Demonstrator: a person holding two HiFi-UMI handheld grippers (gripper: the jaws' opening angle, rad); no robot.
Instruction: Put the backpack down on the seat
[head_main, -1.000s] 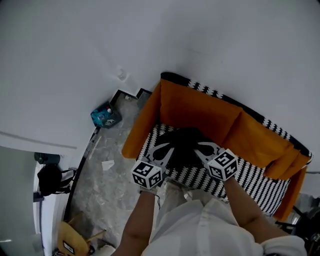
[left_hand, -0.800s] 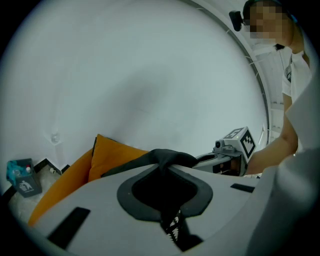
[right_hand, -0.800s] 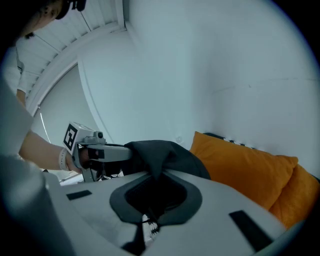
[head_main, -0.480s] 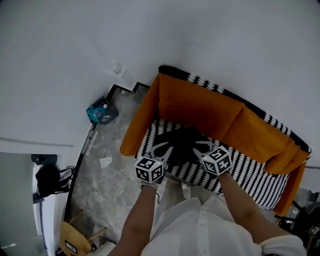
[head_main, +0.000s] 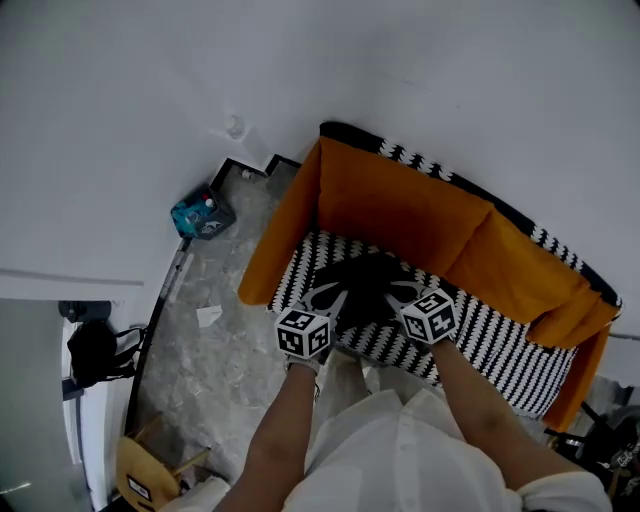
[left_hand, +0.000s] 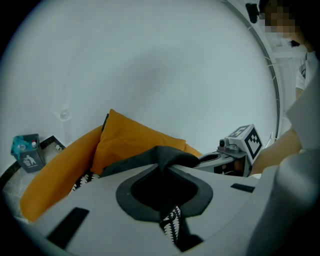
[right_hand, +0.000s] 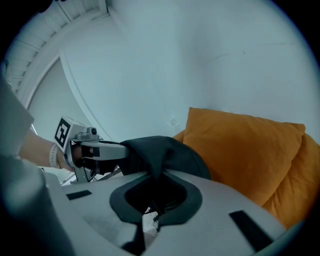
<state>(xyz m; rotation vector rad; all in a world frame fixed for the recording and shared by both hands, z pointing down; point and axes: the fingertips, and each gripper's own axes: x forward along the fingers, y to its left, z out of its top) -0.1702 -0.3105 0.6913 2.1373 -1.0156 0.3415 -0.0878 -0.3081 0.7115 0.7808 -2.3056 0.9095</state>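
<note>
From above we see the black backpack (head_main: 365, 282) over the striped seat (head_main: 500, 345); only the gripper views show the left gripper (left_hand: 162, 167) and right gripper (right_hand: 154, 172) — each pinching its dark fabric.

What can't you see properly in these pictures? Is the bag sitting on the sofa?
- Whether the backpack rests on the seat: head view, its own bulk covers its underside; both gripper views, the jaws block it.
- Backpack's straps and zips: every view, too dark.
- Print on the teal box: head view, too small.
- Pads of the left gripper and right gripper: buried in pinched backpack fabric.
</note>
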